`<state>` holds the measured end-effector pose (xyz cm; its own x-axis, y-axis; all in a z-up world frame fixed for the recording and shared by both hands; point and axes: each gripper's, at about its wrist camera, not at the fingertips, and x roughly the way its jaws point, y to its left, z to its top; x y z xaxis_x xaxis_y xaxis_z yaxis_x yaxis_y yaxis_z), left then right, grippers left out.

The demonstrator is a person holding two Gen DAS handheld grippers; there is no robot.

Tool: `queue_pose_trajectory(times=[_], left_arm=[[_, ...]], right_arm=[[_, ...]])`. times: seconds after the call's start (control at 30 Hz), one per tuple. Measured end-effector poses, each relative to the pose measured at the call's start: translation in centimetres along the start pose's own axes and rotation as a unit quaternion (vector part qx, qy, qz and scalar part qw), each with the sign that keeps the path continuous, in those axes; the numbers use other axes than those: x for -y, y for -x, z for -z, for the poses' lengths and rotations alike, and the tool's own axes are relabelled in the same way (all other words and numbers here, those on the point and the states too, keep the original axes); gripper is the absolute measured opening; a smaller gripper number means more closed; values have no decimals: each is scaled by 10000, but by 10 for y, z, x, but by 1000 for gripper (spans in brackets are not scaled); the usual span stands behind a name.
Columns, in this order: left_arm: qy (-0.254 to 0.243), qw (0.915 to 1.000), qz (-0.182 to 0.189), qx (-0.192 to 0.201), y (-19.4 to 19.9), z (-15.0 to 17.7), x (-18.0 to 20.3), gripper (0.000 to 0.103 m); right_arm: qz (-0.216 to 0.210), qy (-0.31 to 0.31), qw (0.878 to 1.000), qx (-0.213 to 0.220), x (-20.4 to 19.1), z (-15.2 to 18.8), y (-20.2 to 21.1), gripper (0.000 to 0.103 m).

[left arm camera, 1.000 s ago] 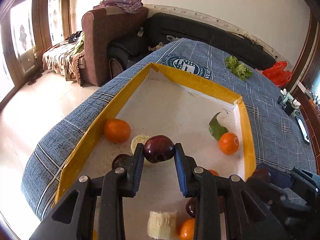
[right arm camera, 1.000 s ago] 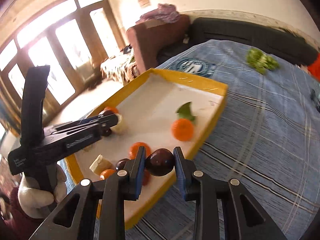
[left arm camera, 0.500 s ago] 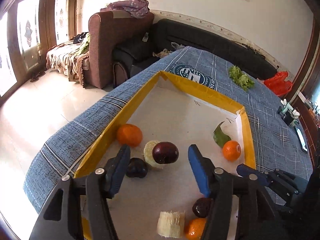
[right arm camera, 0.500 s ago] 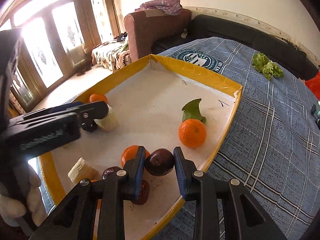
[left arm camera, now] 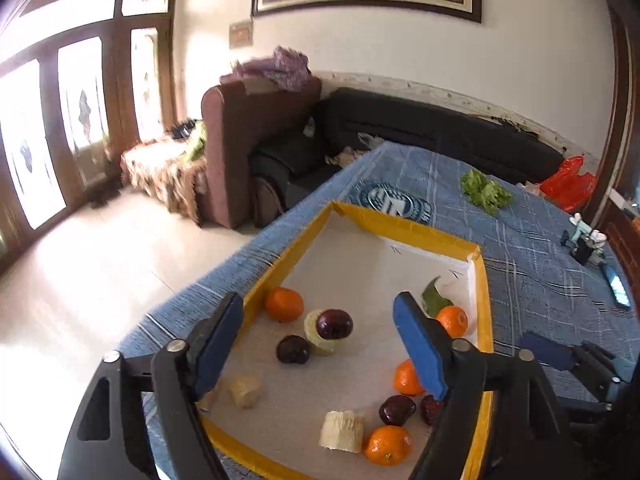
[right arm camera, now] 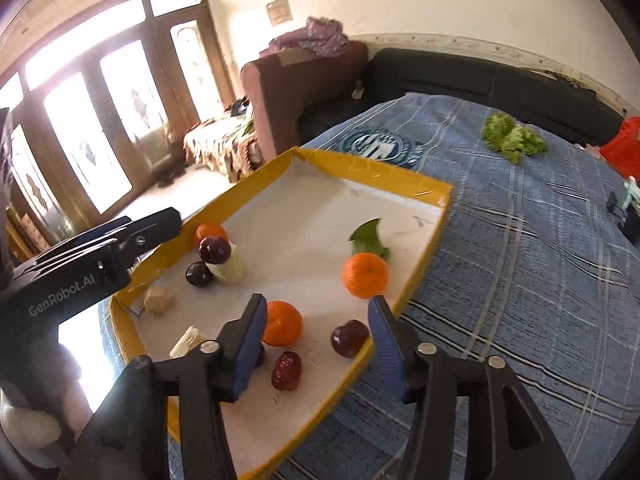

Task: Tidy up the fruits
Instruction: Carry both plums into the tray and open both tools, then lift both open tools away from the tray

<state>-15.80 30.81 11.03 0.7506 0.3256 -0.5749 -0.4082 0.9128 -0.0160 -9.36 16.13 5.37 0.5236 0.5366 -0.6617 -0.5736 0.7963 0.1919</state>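
left gripper [left arm camera: 318,340]: jaws wide apart, nothing held | plum [left arm camera: 334,323] seen dead ahead between them, perched on a pale chunk in the tray [left arm camera: 416,235] | right gripper [right arm camera: 316,344]: jaws spread, empty | second plum [right arm camera: 349,338] lies just inside its right jaw, nearer that hand

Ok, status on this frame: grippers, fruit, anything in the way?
Left gripper open, empty. Right gripper open, empty. Dark plums and oranges loose in the yellow tray. Nothing in the way.
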Motion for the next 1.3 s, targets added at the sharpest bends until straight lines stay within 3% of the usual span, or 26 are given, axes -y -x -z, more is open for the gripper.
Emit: queue_pose_trajectory(times=[0.07,0.13,0.43,0.67,0.93,1.07,1.2,1.3], left_arm=[[-61,9991,-300,285,16,2,6,95],[-104,9985,-332,430,29,3,12,99],[-368,9983,-299,325,50,9,47,99],[-566,9980,-219,201,57,18,68,99],[-686,9969,-200,338,67,20,80,99],[-614,9927,-565,866,84,20,77,99],[-492,9761,-1207,1741,116,24,75,103],[-435,9719,-1102,2033,130,28,73,103]], right_arm=[[101,-119,9998,118,7,5,9,72],[229,-234,9992,208,14,12,17,75],[400,-825,9954,273,50,41,42,76],[504,-869,9940,427,57,53,61,80],[614,-816,9934,523,56,55,70,81],[699,-693,9931,629,48,54,77,82],[723,-531,9934,711,38,54,82,83],[709,-501,9935,742,35,53,84,84]])
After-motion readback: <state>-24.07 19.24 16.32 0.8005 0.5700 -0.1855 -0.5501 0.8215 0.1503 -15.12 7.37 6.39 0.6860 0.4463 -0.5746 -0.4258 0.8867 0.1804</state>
